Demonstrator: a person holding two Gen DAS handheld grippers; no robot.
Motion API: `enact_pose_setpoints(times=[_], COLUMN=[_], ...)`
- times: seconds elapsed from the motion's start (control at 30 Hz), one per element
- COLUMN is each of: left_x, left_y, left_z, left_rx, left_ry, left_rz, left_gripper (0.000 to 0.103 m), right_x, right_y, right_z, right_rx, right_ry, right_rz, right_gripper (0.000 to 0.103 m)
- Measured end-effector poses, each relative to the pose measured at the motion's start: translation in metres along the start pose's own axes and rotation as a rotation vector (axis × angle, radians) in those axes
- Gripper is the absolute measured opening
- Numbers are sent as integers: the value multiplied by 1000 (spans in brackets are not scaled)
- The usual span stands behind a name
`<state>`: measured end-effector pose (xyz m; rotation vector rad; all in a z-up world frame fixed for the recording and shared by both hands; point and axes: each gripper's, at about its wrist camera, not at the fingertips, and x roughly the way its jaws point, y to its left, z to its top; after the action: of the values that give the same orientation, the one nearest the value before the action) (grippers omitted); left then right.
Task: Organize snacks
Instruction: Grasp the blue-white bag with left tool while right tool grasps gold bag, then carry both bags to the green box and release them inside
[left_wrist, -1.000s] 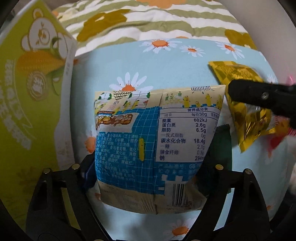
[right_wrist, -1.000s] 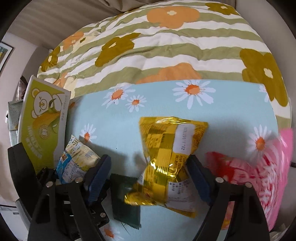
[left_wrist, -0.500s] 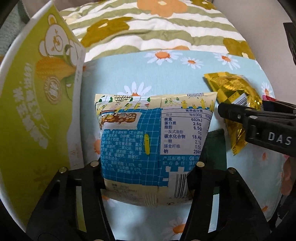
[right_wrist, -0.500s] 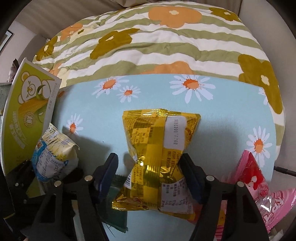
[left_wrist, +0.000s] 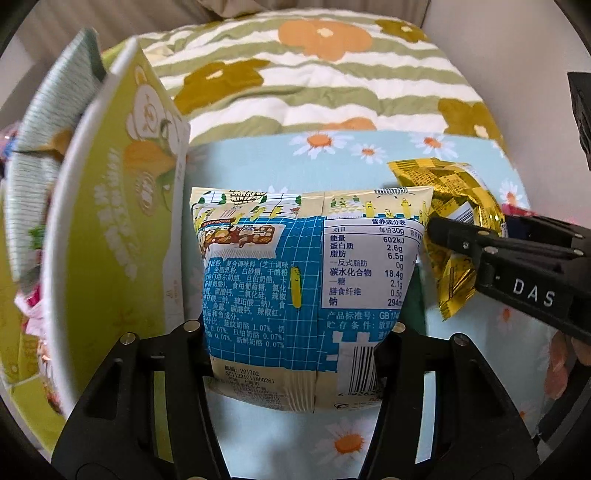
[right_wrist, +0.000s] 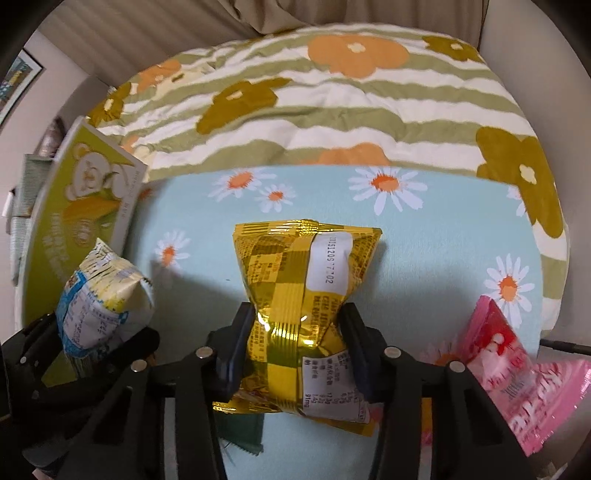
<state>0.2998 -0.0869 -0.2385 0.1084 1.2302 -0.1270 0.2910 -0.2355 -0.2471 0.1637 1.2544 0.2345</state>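
Snacks in both grippers at once, each one lifted off the daisy-print sheet (right_wrist: 424, 258)! The left gripper (left_wrist: 295, 332) is clamped across the lower part of the blue-and-cream corn snack bag (left_wrist: 306, 280), jaws pressing its two side edges, long axis running straight away from the fingers, nutrition panel facing the camera. The right gripper (right_wrist: 295, 339) is pinched hard on the gold foil packet (right_wrist: 306, 288), squeezing it to a waist, the packet likewise standing out ahead of the jaws. Now the relation that matters: the green bear-print box (left_wrist: 122, 236) stands just left of the corn bag, its wall almost touching the bag's left edge, and pink wrappers seem to show down inside it in the left wrist view. So the left hand looks far nearer the box, with the right gripper and its gold packet crowding in close at the corn bag's right corner. My read is that the corn bag goes in first, carried left and over the rim, the gold packet waiting its turn. A pink packet (right_wrist: 517, 373) lies at the right on the sheet, and a dark green sachet (right_wrist: 240, 428) sits under the gold one.
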Motion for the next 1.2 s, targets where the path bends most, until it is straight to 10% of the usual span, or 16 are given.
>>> enact_pose_setpoints(times=[0.57,1.2], left_x=[-156,-168], left_y=[13,233], left_z=[-16,-32], left_rx=[-107,-201], left_ry=[-278,-275], left_rz=[4,91], left_gripper=[51,51], right_x=[-128,-119], right_y=[49,237], right_z=[-12,-7], right_rx=[-159,-253], right_ry=[-236,-314], right_rz=[90,197], right_gripper=[43,43])
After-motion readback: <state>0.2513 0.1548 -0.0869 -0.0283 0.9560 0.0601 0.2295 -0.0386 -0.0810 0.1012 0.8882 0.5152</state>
